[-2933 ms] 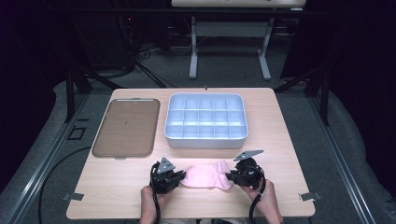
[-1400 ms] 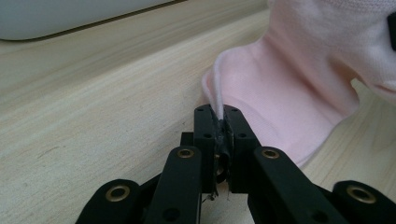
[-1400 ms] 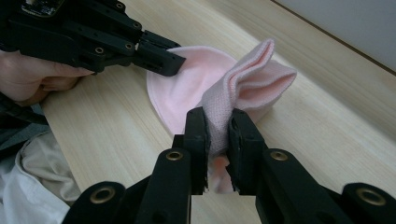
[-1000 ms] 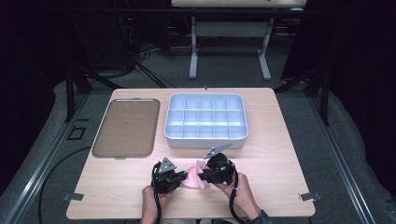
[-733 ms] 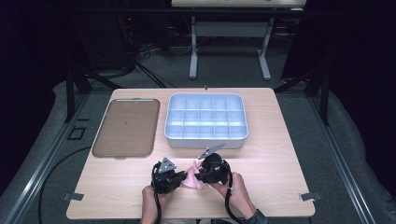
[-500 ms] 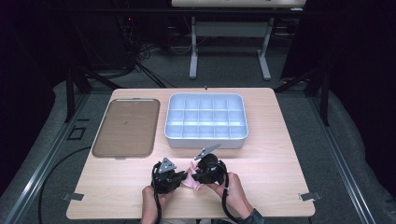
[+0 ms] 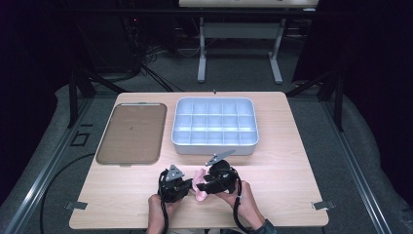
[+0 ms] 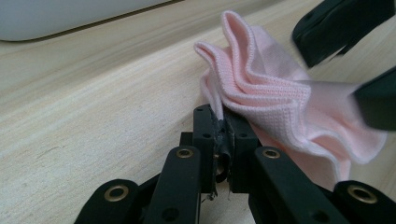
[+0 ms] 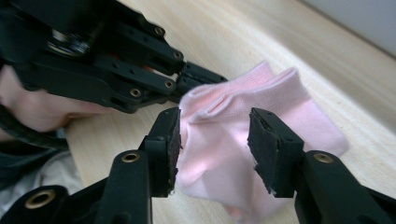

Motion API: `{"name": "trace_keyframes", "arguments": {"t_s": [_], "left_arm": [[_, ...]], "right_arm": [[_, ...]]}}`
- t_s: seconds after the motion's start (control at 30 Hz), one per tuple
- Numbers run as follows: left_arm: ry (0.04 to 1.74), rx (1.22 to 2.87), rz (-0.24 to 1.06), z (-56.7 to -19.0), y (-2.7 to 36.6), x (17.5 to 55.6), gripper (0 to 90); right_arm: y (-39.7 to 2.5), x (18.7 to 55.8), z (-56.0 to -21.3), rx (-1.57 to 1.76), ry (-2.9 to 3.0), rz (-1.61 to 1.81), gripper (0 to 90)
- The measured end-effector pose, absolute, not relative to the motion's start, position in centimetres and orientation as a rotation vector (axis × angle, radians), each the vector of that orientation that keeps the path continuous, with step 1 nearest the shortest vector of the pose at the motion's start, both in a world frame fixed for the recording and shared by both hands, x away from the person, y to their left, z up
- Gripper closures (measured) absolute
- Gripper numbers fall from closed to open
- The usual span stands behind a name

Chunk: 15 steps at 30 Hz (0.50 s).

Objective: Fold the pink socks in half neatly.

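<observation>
- Small pink knitted cloth (image 7: 199, 184), bunched into soft folds, lying on the near part of the pale wooden table (image 7: 292, 161), between the two hand-held grippers.
- Left gripper (image 8: 219, 140), black, clamped tight on one edge of the pink cloth (image 8: 271, 98); jaws pressed together with the fabric pinched between the pads, seen plainly in the left gripper view.
- Right gripper (image 9: 215, 140), black, jaws spread apart, one on each side of a raised fold of the cloth (image 9: 233, 140); left pad just against the fabric, right pad beside it, nothing squeezed.
- Both grippers close together in the high view, left (image 7: 187, 187) and right (image 7: 200, 186) almost meeting over the cloth, a hand behind each at the table's near edge.
- Light grey plastic tray with a grid of compartments (image 7: 214, 146) farther back on the table, just beyond the grippers.
- Flat brown rectangular tray with rounded corners (image 7: 131, 134) to the left of the grey one, well apart from the cloth.
</observation>
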<state>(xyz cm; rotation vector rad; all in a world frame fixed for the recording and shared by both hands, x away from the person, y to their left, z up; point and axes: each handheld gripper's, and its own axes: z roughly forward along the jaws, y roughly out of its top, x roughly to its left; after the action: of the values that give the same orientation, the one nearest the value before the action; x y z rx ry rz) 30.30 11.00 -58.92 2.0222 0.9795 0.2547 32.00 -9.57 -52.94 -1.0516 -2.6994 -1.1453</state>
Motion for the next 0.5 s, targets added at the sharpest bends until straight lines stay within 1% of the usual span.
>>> {"name": "trace_keyframes", "arguments": {"t_s": [0.07,0.13,0.23,0.37,0.5], "left_arm": [[0.983,2.020,0.252,-58.9,11.0,30.3,84.3],[0.985,2.018,0.251,-58.9,11.0,30.3,84.2],[0.985,2.018,0.251,-58.9,11.0,30.3,84.1],[0.983,2.020,0.253,-58.9,11.0,30.3,84.0],[0.982,2.021,0.255,-58.9,11.0,30.3,84.0]], "right_arm": [[-10.3,31.9,-52.6,-1.064,-2.702,-1.175,53.0],[-10.9,31.9,-52.4,-1.091,-2.706,-1.179,55.6],[-11.3,32.0,-52.8,-1.115,-2.747,-1.121,56.2],[-10.9,31.7,-53.6,-1.064,-2.751,-1.070,53.2],[-10.5,31.6,-54.1,-1.068,-2.773,-1.057,53.3]]}}
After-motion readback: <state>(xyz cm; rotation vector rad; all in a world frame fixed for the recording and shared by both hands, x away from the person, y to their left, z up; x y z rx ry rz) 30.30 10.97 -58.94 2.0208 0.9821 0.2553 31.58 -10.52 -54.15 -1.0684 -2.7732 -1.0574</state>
